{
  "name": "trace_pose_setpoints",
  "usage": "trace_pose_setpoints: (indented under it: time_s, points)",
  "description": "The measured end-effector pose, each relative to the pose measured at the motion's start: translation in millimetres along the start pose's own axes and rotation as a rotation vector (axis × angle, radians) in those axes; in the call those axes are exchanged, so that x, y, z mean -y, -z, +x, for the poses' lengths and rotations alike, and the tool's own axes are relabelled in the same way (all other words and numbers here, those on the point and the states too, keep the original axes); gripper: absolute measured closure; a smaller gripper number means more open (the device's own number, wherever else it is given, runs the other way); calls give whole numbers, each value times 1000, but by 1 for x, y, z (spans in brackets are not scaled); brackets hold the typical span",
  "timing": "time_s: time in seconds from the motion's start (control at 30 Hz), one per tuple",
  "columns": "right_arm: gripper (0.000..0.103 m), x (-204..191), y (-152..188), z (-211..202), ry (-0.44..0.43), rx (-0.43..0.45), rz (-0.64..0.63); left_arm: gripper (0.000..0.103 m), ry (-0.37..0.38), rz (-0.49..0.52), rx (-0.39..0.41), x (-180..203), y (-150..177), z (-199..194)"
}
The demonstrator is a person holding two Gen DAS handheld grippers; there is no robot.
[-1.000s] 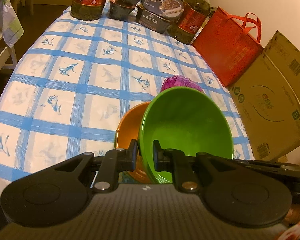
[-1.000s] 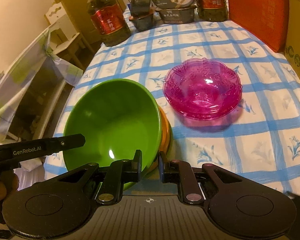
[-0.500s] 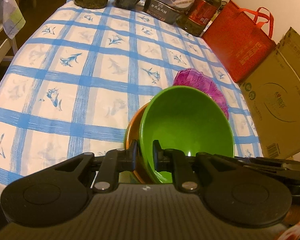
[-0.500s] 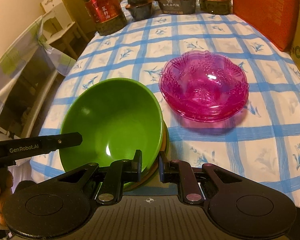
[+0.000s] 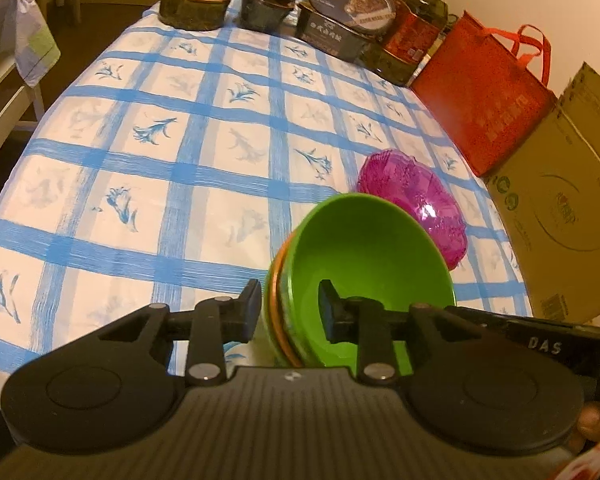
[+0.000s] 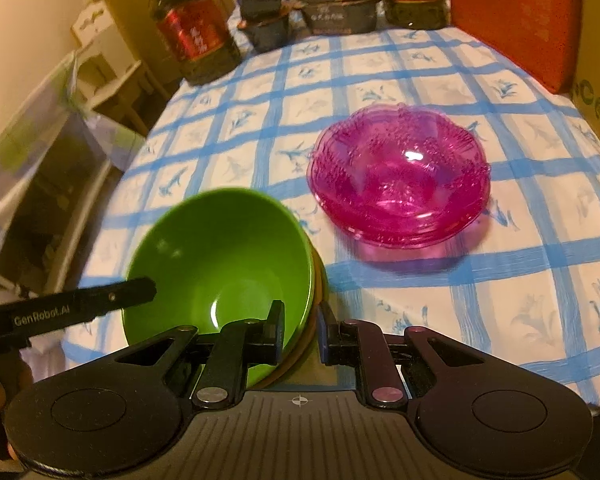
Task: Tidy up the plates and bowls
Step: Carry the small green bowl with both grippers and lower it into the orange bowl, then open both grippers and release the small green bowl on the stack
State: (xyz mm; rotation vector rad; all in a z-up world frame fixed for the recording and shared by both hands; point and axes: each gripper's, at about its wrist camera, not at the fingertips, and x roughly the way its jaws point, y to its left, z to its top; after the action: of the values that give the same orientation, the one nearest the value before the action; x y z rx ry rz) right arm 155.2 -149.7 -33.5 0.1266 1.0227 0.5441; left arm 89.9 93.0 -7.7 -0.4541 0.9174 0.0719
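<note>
My table wears a white cloth with blue squares (image 5: pixel 220 184), and far away stand oil bottles with red labels (image 6: pixel 188 32), whose writing I cannot read, and a red bag (image 5: pixel 484 92). Near me, my left gripper (image 5: pixel 289 309) and my right gripper (image 6: pixel 300 328) each sit spread around the rim of the green bowl (image 6: pixel 220 260), which rests in an orange bowl (image 5: pixel 278 316). The pink bowls (image 6: pixel 400 188) sit stacked just right of it, and the tool arms read "GenRobot.AI" and "DAS".

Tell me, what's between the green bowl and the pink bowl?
Nothing but tablecloth: the right wrist view shows a bare strip between the green bowl and the pink bowl.
</note>
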Motion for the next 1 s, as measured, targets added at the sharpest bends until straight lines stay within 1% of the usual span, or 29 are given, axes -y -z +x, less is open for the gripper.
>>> trace_pose_setpoints:
  time_s: [0.17, 0.23, 0.27, 0.3, 0.33, 0.4, 0.5, 0.57, 0.63, 0.73, 0.9, 1.0]
  points:
    - [86, 6, 2, -9, -10, 18, 42, 76, 2, -27, 10, -6, 3, -6]
    - [84, 7, 5, -13, -14, 22, 52, 72, 13, -37, 24, -8, 6, -11]
    - [82, 8, 6, -14, -13, 22, 55, 71, 20, -39, 32, -8, 7, -14]
    - [71, 8, 9, -16, -13, 23, 58, 67, 23, -36, 41, -7, 8, -17]
    - [53, 9, 11, -17, -14, 26, 62, 65, 23, -32, 50, -7, 9, -21]
    - [44, 10, 16, -21, -19, 35, 73, 63, 23, -25, 63, -5, 13, -27]
    - [43, 11, 23, -27, -22, 35, 81, 60, 31, -40, 72, -7, 18, -35]
    - [43, 12, 27, -30, -24, 33, 86, 56, 32, -46, 76, -8, 23, -40]
    - [43, 13, 32, -33, -23, 32, 88, 48, 32, -49, 83, -9, 28, -45]
    - [43, 14, 39, -36, -19, 26, 90, 42, 28, -55, 76, -11, 38, -50]
    - [42, 16, 50, -40, 7, 17, 72, 38, 16, -52, 60, -11, 54, -54]
    - [42, 17, 57, -42, 53, 19, 46, 37, 8, -45, 55, -10, 60, -55]
